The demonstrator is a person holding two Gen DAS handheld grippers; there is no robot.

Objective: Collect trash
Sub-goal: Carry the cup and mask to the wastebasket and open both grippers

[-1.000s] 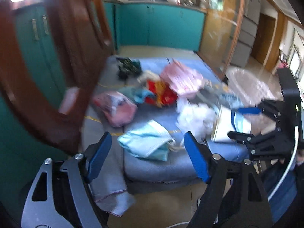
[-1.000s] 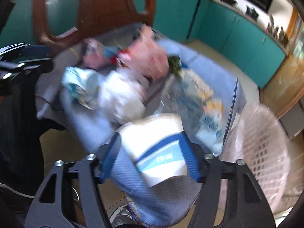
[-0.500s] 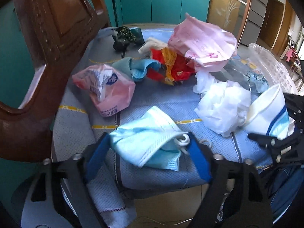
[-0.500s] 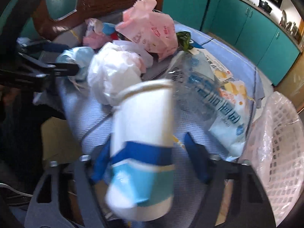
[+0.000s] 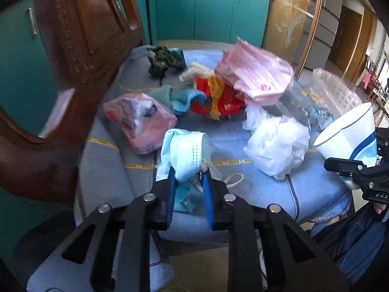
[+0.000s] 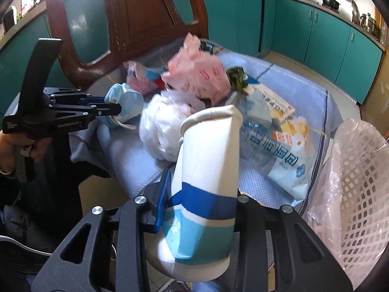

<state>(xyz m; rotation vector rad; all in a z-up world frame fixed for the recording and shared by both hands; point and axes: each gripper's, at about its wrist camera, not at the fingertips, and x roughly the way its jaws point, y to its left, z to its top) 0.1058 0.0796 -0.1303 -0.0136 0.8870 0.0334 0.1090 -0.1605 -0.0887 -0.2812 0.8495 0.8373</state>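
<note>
A crumpled light-blue face mask (image 5: 184,146) sits at the near edge of the blue-clothed table (image 5: 304,194). My left gripper (image 5: 188,170) is shut on it, and its white ear loops trail out to the right. The mask (image 6: 126,97) and the left gripper (image 6: 116,108) also show at the left of the right wrist view. My right gripper (image 6: 201,189) has its jaws closing on a white and blue paper cup (image 6: 206,150). The pads press its sides and the cup is squashed, held off the table with its rim pointing away. That cup (image 5: 350,133) shows at the right edge of the left wrist view.
Other trash lies on the cloth: a white plastic bag (image 5: 277,143), a pink bag (image 5: 255,73), a pink tissue pack (image 5: 143,121), a red wrapper (image 5: 216,97) and a clear printed bag (image 6: 279,150). A bag-lined white basket (image 6: 355,182) stands right. A wooden chair (image 5: 73,48) rises left.
My left jaws closed from wide open onto the mask and bunched it up. My right jaws closed in on the cup, which left the table and now stands more upright and squashed.
</note>
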